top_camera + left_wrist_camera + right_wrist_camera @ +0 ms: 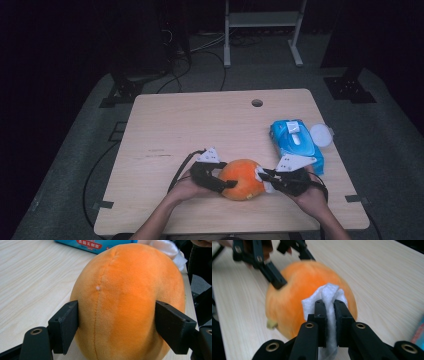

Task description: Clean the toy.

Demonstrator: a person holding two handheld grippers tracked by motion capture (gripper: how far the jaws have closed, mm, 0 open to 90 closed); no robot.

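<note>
An orange plush fruit [242,179] with a small stem lies near the front of the wooden table [165,125]. My left gripper [227,184] is shut on it from the left. In the left gripper view both black pads [65,326] press into the plush fruit [125,302] on either side. My right gripper [265,176] is shut on a folded white wipe [328,293], which touches the right side of the plush fruit [292,297]. In the right gripper view the left gripper [292,265] clamps the far side of the fruit.
A blue pack of wet wipes [296,142] lies right of the fruit, with a round white lid [320,135] beside it at the table's right edge. A cable hole [257,103] sits near the far edge. Stands and cables are on the floor beyond.
</note>
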